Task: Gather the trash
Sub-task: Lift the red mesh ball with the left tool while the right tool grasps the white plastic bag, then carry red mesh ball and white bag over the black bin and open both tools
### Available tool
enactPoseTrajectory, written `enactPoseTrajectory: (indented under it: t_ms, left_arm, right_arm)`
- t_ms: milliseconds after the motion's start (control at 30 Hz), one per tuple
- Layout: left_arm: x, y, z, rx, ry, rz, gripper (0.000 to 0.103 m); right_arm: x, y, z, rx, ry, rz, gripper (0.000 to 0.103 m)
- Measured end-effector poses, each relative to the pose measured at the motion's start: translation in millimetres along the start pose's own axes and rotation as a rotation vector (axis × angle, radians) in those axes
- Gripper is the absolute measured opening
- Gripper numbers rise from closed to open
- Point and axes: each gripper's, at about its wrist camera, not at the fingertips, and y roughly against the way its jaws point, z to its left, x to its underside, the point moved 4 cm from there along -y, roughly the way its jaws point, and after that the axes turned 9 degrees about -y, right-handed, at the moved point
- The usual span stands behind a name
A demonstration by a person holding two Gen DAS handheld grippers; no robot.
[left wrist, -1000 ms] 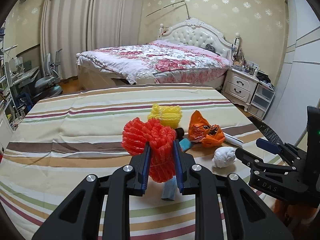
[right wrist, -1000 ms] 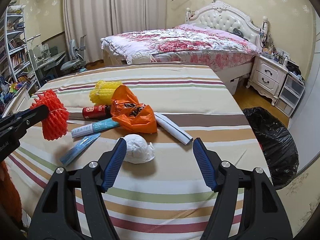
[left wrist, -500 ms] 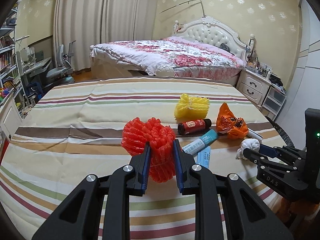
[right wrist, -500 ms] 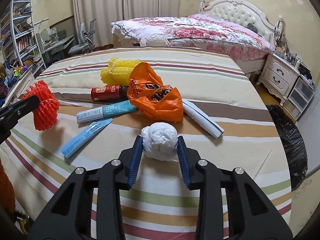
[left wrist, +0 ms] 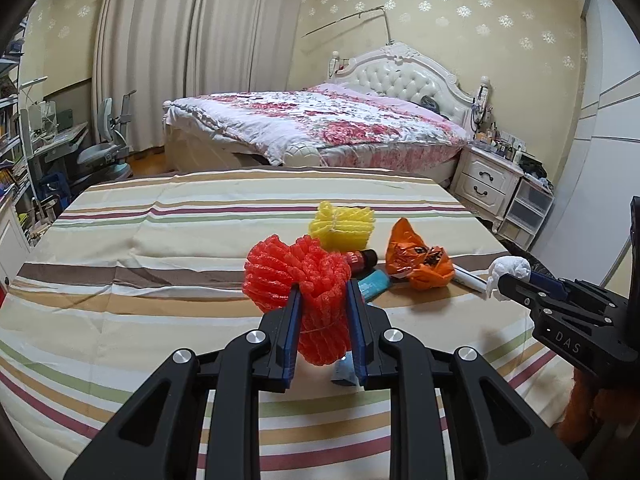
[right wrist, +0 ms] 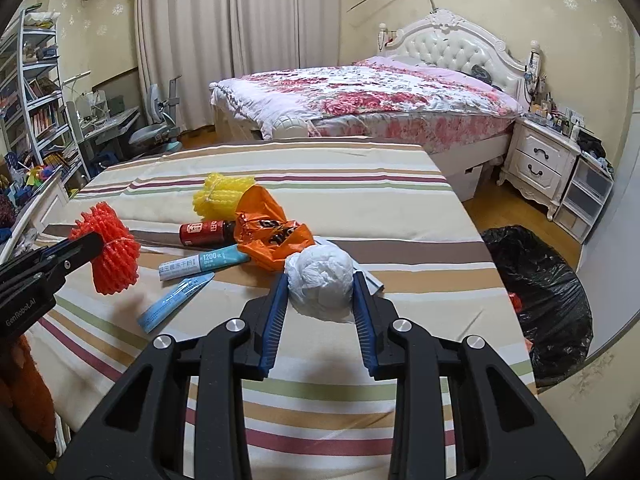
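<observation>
Both grippers are loaded and nothing more than that is done yet: the left gripper (left wrist: 322, 330) has its jaws clamped on the red foam net (left wrist: 298, 286), held in the centre of the left wrist frame, and the right gripper (right wrist: 320, 304) has its jaws pressed on the white crumpled wad (right wrist: 320, 282), lifted clear of the striped table (right wrist: 360, 200). Neither piece has reached the black trash bag (right wrist: 548, 292) on the floor at the right of the right wrist frame. On the table lie the yellow foam net (right wrist: 222, 196), red bottle (right wrist: 202, 232), orange bag (right wrist: 268, 236) and two blue tubes (right wrist: 176, 300). A second ago the right jaws stood wide around the wad on the cloth; now they grip it.
</observation>
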Motion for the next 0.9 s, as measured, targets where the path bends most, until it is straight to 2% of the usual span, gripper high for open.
enactPoseTrajectory:
  t_ms: [500, 900]
  left_arm:
    - [-27, -16, -78, 0.142, -0.099, -0.043, 0.023]
    - [-58, -55, -169, 0.294, -0.217, -0.066, 0.023]
  right_arm:
    - [-21, 33, -84, 0.148, -0.106, -0.111, 0.032]
    - [-37, 32, -175, 0.306, -0.223, -0.16, 0.032]
